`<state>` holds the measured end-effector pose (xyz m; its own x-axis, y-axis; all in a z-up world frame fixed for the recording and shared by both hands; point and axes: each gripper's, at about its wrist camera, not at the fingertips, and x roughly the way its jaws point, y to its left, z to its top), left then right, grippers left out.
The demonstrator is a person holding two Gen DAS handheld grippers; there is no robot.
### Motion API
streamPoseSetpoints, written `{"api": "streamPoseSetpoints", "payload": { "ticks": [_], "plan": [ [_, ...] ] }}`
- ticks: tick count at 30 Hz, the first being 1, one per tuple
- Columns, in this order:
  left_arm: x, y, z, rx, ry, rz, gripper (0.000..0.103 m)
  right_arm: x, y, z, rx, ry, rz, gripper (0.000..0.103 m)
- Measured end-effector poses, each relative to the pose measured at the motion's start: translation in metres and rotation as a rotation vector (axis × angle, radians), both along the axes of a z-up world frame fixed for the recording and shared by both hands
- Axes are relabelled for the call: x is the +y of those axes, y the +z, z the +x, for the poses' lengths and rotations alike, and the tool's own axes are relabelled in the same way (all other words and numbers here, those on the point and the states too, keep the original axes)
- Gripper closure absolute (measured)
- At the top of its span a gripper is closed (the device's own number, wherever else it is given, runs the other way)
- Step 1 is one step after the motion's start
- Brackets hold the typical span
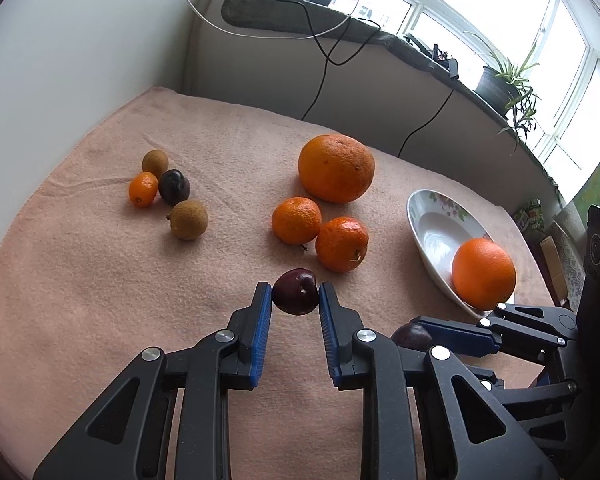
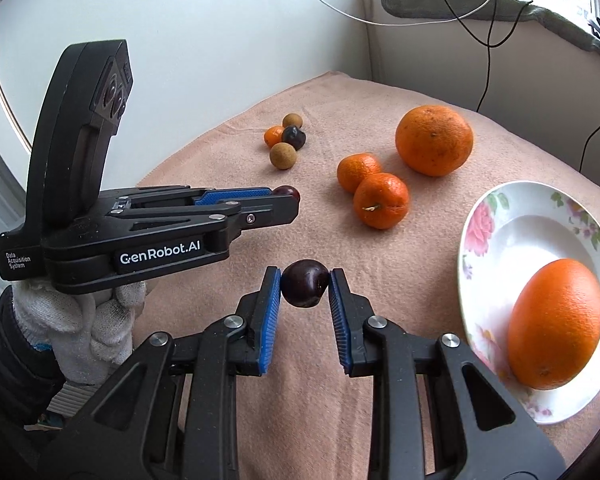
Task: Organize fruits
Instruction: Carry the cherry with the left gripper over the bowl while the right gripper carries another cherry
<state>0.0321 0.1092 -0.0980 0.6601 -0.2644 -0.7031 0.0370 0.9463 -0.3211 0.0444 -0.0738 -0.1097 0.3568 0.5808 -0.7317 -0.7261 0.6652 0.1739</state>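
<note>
Your left gripper [image 1: 295, 292] has its jaws clamped on a small dark red cherry [image 1: 296, 291]; your right gripper [image 2: 305, 283] grips a second dark cherry [image 2: 305, 283], both lifted clear for sorting. Beyond lie two tangerines [image 2: 374, 190], a large orange [image 2: 434, 140] and, at right, a floral white plate [image 2: 500, 236] cradling a smooth orange [image 2: 556, 322] on the peach-towelled desk [image 2: 228, 152].

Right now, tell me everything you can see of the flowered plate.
The flowered plate is a shallow white dish, ceramic by its gloss, with pink roses and green leaves printed around its broad rim and a plain white well. It sits upright on the peach towel at the right side of the spread, apart from the loose fruit. One large orange lies in it, resting toward its near edge. Neither gripper touches it.
</note>
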Motion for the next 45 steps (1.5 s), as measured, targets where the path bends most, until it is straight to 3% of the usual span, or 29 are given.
{"api": "streamPoseSetpoints", "payload": {
  "ticks": [29, 45],
  "plan": [
    [-0.096, 0.021, 0.031, -0.038, -0.174, -0.006, 0.081, -0.109, 0.039, 0.043, -0.063, -0.251, 0.102, 0.077],
    [-0.12, 0.022, 0.056, -0.03, -0.217, 0.008, 0.08, -0.114, 0.033, 0.086, -0.036, -0.279, 0.089, 0.077]
  ]
}}
